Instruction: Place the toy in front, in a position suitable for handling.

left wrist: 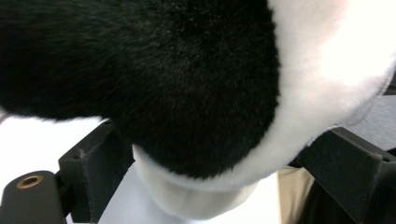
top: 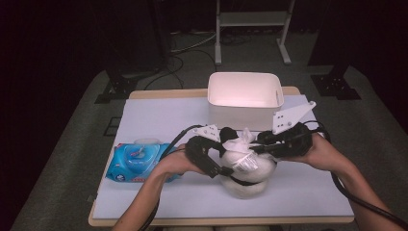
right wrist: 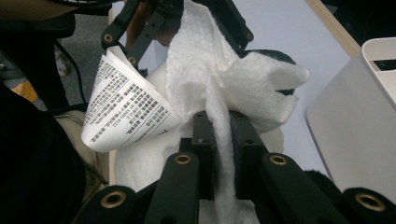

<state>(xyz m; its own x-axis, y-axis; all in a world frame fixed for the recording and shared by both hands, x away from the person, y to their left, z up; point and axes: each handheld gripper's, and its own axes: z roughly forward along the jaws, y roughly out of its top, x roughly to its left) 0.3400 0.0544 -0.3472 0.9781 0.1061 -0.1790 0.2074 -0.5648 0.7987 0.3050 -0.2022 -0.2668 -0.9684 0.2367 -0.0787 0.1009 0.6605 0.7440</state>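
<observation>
A black and white plush toy [top: 246, 184] sits on the table at centre front. My left gripper [top: 216, 163] grips it from the left; in the left gripper view the fur [left wrist: 196, 93] bulges between both jaws of the left gripper [left wrist: 219, 163]. My right gripper [top: 259, 144] comes in from the right, shut on a crumpled white wipe [top: 239, 141] pressed to the toy's top. In the right gripper view the wipe [right wrist: 219, 79] runs down between the closed jaws of the right gripper [right wrist: 219, 135], beside the toy's printed label [right wrist: 126, 107].
A blue pack of wet wipes [top: 137, 162] lies at the table's left, by the person's left forearm. A white plastic bin [top: 240, 115] stands behind the toy, its wall [right wrist: 355, 107] close on the right gripper's right side. Cables trail from both grippers.
</observation>
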